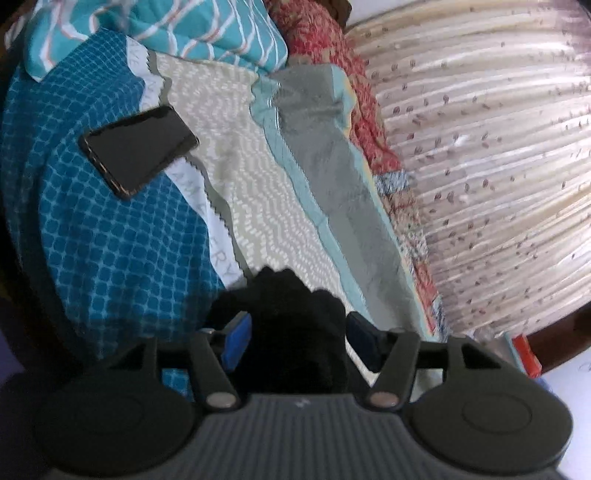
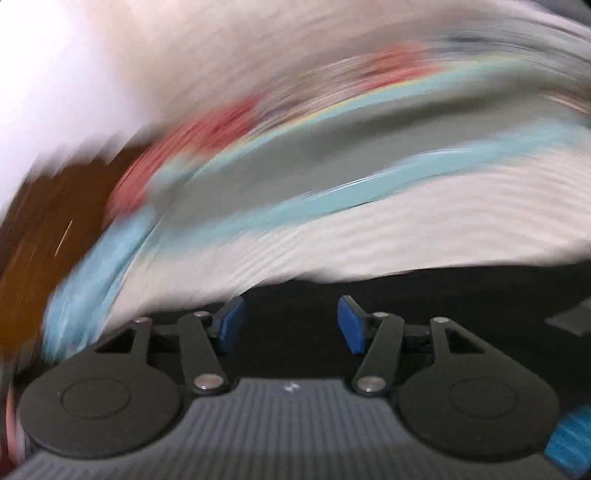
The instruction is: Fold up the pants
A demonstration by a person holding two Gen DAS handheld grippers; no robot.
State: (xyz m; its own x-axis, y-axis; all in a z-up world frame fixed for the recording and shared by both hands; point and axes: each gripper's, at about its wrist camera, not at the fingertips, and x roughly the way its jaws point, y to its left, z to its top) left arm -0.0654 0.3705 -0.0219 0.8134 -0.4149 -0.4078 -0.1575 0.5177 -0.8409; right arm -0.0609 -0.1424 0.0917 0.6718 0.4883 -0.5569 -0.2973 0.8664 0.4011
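The black pants (image 1: 291,325) show in the left wrist view as a bunched dark heap between the blue pads of my left gripper (image 1: 299,338). The pads stand wide apart on either side of the cloth, so the left gripper is open. In the right wrist view the pants (image 2: 424,306) lie as a flat black sheet under and ahead of my right gripper (image 2: 290,323). Its blue pads are apart with nothing pinched between them. The right view is heavily blurred by motion.
A black phone (image 1: 138,147) lies on the blue checked cover (image 1: 92,240) at the left. A grey and white patterned quilt (image 1: 258,184) runs up the bed, with a striped teal pillow (image 1: 207,33) at the back. A striped curtain (image 1: 480,166) hangs at the right.
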